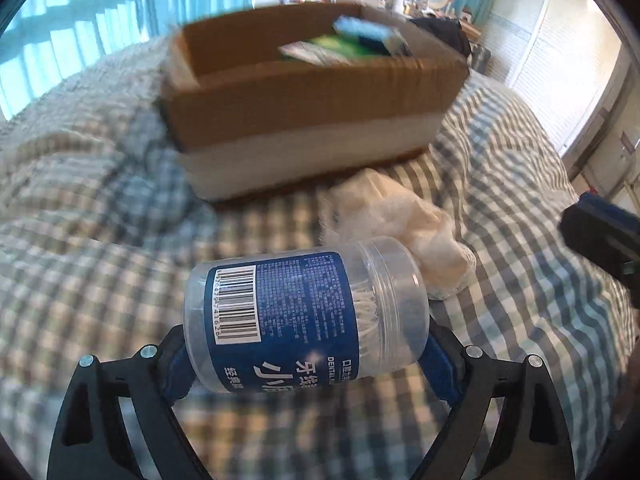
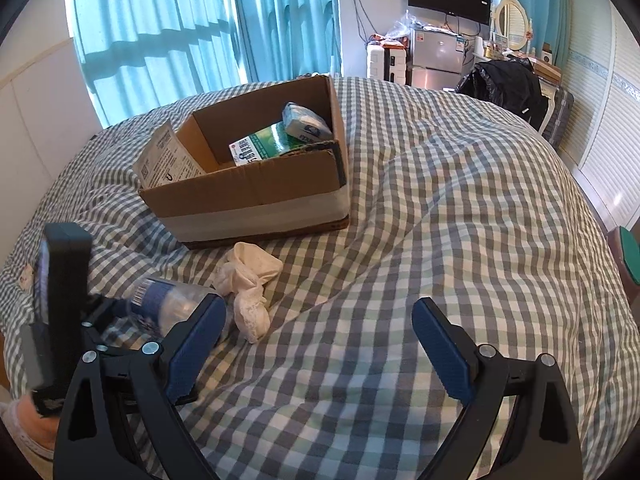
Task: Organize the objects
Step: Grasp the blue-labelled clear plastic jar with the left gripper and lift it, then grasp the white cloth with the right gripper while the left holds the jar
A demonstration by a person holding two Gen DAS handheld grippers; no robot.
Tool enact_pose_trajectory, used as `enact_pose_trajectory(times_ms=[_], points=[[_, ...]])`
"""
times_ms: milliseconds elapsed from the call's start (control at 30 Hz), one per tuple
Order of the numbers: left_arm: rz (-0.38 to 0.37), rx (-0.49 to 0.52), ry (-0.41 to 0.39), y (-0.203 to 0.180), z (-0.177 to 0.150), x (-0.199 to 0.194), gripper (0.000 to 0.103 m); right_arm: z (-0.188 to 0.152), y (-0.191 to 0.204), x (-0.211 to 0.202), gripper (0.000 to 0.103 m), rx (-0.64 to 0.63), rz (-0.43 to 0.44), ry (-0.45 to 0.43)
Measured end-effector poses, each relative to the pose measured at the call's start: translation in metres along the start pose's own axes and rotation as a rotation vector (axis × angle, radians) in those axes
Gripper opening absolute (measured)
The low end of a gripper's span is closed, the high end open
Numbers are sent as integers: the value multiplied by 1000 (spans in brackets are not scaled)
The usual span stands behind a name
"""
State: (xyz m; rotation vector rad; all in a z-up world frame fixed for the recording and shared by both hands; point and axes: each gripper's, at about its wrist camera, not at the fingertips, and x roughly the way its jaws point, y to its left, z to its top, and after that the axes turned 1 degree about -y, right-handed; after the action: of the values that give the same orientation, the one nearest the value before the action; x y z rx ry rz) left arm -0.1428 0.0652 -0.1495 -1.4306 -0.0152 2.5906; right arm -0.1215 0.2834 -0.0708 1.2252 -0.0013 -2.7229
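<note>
A grey-and-white checked bedspread [image 2: 420, 208] carries a brown cardboard box [image 2: 256, 196] with a white band, cream socks [image 2: 248, 284] and a clear, blue-labelled floss-pick jar [image 1: 304, 316].

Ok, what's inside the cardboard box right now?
In the box: a green-and-white carton and a pale blue packet leaning on it, at the far right end. The near wall hides the floor in front.
</note>
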Motion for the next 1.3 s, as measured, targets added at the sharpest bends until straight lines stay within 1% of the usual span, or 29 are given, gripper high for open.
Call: enact_pose_trajectory(times_ms=[133, 167, 233, 300, 367, 433, 500, 533, 567, 600, 667, 700, 767, 800, 867, 933, 1133, 1200, 1300], points=[[89, -10, -66, 26, 7, -32, 93, 6, 12, 4, 95, -5, -3, -6], [102, -11, -78, 32, 9, -38, 93, 8, 15, 6, 95, -1, -3, -7], [133, -7, -94, 41, 12, -48, 93, 14, 23, 12, 95, -2, 16, -6], [173, 11, -112, 45, 15, -53, 93, 18, 35, 25, 95, -23, 29, 15], [189, 23, -119, 50, 15, -53, 93, 20, 48, 41, 95, -56, 33, 49], [181, 18, -118, 54, 13, -53, 93, 18, 59, 60, 94, -88, 29, 91], [175, 15, -114, 58, 12, -52, 93, 15, 67, 77, 86, -106, 22, 134], [171, 14, -111, 59, 10, -51, 93, 12, 69, 83, 77, -111, 25, 154], [166, 12, -107, 60, 9, -49, 93, 9, 70, 88, 72, -116, 26, 172], [161, 6, -100, 63, 8, -47, 93, 6, 71, 91, 69, -120, 21, 185], [154, -2, -92, 64, 6, -45, 92, 2, 71, 97, 51, -124, 19, 212], [149, -7, -88, 64, 5, -44, 92, 0, 70, 99, 46, -122, 21, 226], [131, -17, -83, 66, 3, -42, 92, -3, 70, 101, 25, -120, 18, 234], [128, -19, -82, 66, 3, -42, 92, -3, 70, 99, 22, -119, 18, 232], [123, -22, -82, 67, 1, -43, 92, -4, 70, 93, 16, -115, 15, 211], [114, -26, -82, 68, 0, -46, 92, -4, 69, 84, 13, -104, 27, 189], [93, -35, -91, 71, 0, -64, 92, 0, 76, 54, 12, -116, 25, 141], [87, -34, -104, 71, 1, -74, 92, 3, 82, 41, 12, -139, 26, 123], [86, -30, -144, 69, 5, -97, 92, 10, 88, 16, 12, -156, 33, 81]])
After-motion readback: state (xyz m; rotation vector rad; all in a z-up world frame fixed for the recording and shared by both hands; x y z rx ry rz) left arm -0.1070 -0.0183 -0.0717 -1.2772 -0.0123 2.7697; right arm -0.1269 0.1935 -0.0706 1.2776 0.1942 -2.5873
